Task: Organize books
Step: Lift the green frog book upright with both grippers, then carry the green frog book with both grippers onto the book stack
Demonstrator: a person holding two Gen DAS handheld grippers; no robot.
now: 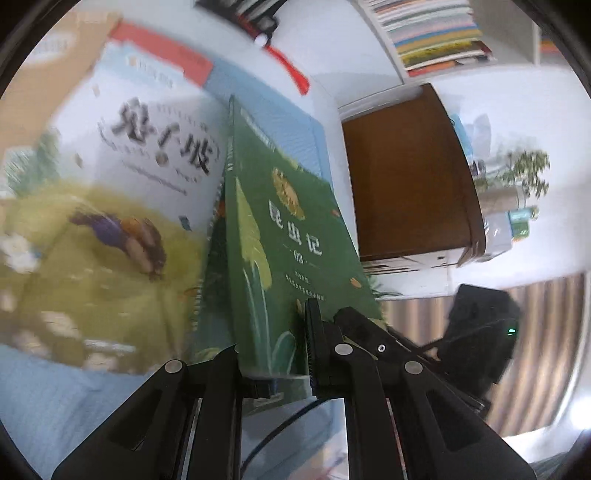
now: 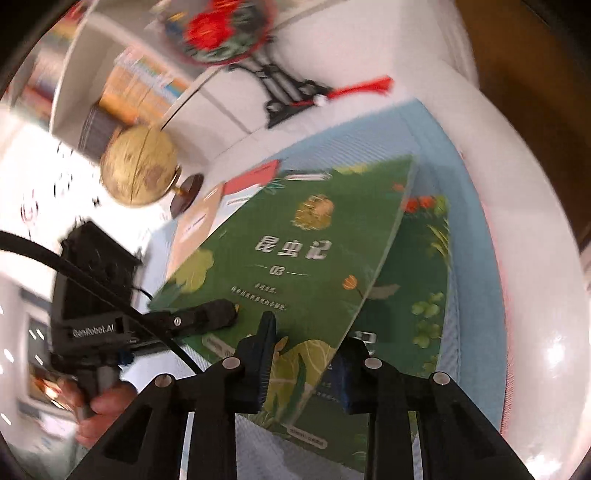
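Here both tools pinch the green book [image 2: 295, 254], the left tool [image 1: 273, 354] and right tool [image 2: 306, 354] each clamped on its lower edge above the blue mat [image 2: 476, 258]; uneven pulls could bend the cover or let it slip.

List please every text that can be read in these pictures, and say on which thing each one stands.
"昆虫记" on the green book cover.
"03" under that title, same cover.
"GenRobot.AI" on the left gripper body.
Large title on the white-and-yellow book: too blurred to read.
Small lines on both covers and the shelf book spines: too small.
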